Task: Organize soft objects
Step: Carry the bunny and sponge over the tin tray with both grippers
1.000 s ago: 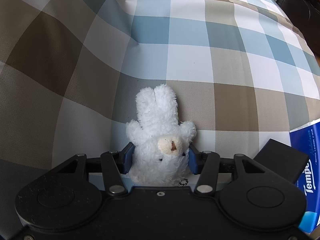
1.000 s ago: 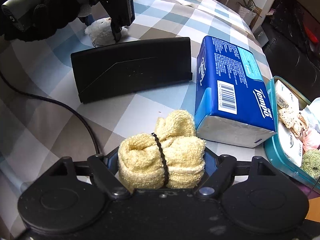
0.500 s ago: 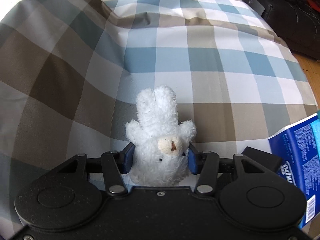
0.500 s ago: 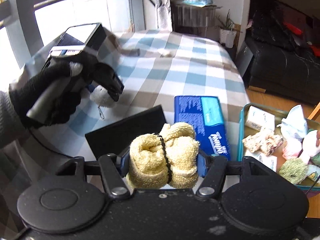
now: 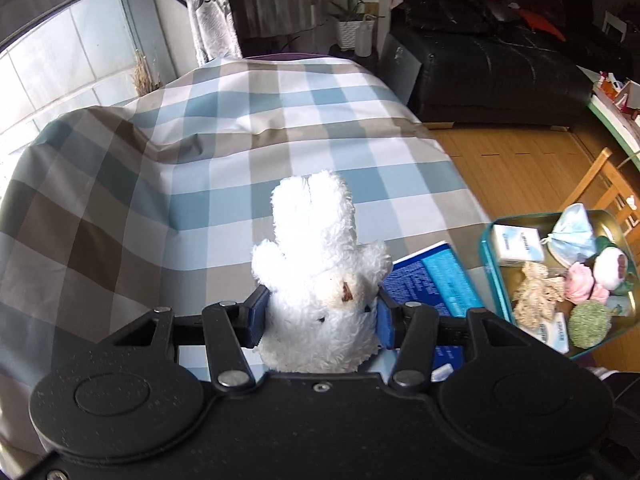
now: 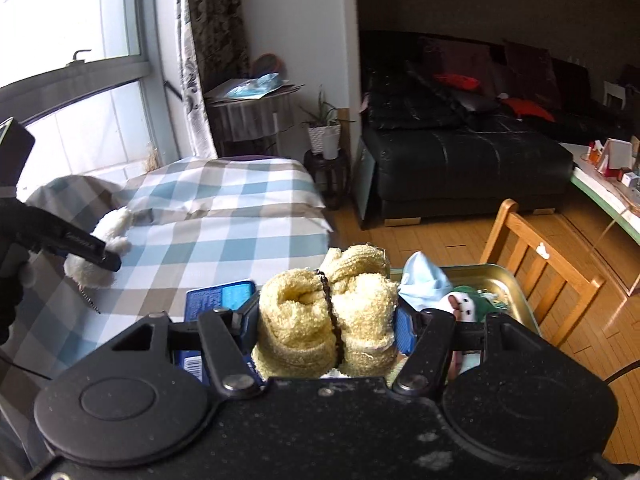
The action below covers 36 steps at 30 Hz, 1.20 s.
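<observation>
White fluffy plush toy, frame centre, is clamped by our left gripper. Our right gripper pinches a yellow terry-cloth bundle, lower centre.

The left gripper clamps a fluffy white plush toy; the right gripper, apparently squeezing, holds a yellow terry-cloth bundle.

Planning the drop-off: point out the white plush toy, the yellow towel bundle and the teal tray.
white plush toy (image 5: 316,280): left wrist view, on its fluffy body.
yellow towel bundle (image 6: 296,320): right wrist view, on its left roll.
teal tray (image 5: 489,258): left wrist view, on its left rim.
</observation>
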### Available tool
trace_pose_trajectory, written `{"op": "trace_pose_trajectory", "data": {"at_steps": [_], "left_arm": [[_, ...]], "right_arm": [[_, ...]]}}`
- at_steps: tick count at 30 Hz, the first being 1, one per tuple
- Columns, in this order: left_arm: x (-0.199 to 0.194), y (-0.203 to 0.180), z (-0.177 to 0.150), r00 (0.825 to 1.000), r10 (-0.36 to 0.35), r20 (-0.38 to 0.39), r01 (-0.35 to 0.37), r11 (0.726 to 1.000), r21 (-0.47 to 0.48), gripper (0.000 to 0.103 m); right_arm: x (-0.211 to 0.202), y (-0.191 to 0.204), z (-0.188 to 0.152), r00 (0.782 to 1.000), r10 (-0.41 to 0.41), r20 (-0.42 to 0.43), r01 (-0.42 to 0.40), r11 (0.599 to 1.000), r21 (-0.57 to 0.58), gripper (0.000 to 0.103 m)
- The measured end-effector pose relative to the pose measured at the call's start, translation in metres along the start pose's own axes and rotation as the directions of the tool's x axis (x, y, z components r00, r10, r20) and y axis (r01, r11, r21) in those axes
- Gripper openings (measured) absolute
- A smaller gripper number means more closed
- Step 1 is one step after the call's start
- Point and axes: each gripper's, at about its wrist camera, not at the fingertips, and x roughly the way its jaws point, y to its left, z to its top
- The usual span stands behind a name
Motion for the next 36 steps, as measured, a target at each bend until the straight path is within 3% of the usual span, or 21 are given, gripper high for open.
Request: {"op": "trace_pose_trajectory", "data": {"at_steps": [6,13,22,29,36], "left_arm": [[-0.017,-0.059,0.003,0.997,-0.070,0.013,0.069,0.995,0.073,0.050],[-0.006,-0.115,0.006,0.990,-0.134,-0.035,0.137,0.986,0.097,0.050],[0.025,-0.181,0.008,0.979,-0.167,-0.117,0.178,0.979,0.097,0.050],[0.051,-0.214,0.010,0.972,-0.169,-0.163,0.188,0.976,0.113,0.050],[0.070,-0.239,0.019,0.971,-0.161,-0.177,0.186,0.973,0.133,0.050]], "right_arm": [[-0.008,-0.052,0.009,0.995,-0.080,0.054,0.075,0.992,0.097,0.062],[0.009,-0.099,0.021,0.989,-0.136,0.063,0.121,0.972,0.202,0.063],[0.051,-0.150,0.048,0.985,-0.172,0.020,0.156,0.932,0.327,0.063],[0.072,-0.178,0.035,0.973,-0.206,-0.106,0.232,0.886,0.402,0.063],[0.078,-0.197,0.032,0.965,-0.214,-0.150,0.260,0.848,0.462,0.063]]}}
